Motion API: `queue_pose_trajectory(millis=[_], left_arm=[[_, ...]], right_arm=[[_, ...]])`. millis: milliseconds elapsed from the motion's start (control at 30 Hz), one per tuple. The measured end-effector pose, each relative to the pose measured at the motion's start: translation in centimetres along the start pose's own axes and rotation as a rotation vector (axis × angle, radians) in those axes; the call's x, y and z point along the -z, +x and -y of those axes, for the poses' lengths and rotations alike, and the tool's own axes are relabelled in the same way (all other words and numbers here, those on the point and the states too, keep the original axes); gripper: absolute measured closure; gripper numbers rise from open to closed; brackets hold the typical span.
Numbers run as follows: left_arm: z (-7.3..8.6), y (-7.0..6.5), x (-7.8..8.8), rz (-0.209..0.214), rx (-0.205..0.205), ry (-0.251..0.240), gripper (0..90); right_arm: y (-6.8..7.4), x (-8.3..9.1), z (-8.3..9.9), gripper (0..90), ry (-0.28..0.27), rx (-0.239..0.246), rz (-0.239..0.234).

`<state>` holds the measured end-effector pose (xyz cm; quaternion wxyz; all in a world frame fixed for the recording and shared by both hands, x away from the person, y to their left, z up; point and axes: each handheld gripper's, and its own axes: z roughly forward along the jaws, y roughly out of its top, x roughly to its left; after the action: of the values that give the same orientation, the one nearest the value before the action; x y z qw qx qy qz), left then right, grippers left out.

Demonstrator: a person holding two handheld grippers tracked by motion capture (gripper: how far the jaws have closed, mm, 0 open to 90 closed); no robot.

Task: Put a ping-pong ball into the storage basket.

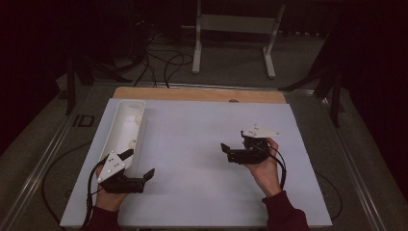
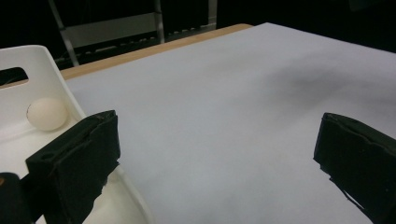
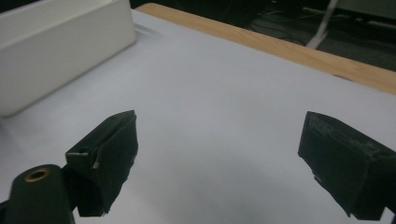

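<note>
A long white tray lies along the left side of the white table sheet. Two small white balls rest in it, one near the far end and one nearer me. My left gripper is held low at the tray's near end, open and empty. In the left gripper view its left jaw hangs over the tray rim, and a white ball lies just beyond it. My right gripper hovers over the right half of the sheet, pointing left, open with nothing between its jaws.
A wooden table edge runs along the far side. Beyond it are a white metal frame and loose cables on the floor. The tray's outer wall shows at upper left in the right gripper view.
</note>
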<state>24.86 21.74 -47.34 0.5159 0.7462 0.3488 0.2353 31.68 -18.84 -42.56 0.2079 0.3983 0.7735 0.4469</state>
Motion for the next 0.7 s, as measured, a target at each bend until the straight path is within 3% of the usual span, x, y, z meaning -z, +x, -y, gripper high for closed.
queue_pose_trajectory(millis=[100,267,433,700], left_arm=[[-0.1,0.0,0.0,-0.006,0.004,0.0,1.0],[-0.2,0.0,0.0,-0.002,0.007,-0.003,1.0],[-0.4,-0.2,-0.3,0.006,-0.003,-0.002,1.0],[-0.7,0.2,0.0,-0.012,0.016,-0.024,1.1]], right_arm=[[-0.1,0.6,0.4,11.5,0.0,0.022,0.019],[-0.7,1.2,1.8,11.5,0.004,0.016,0.033],[-2.0,2.8,4.2,11.0,-0.018,-0.025,0.054],[-2.4,4.4,6.9,11.2,-0.078,-0.023,0.068]])
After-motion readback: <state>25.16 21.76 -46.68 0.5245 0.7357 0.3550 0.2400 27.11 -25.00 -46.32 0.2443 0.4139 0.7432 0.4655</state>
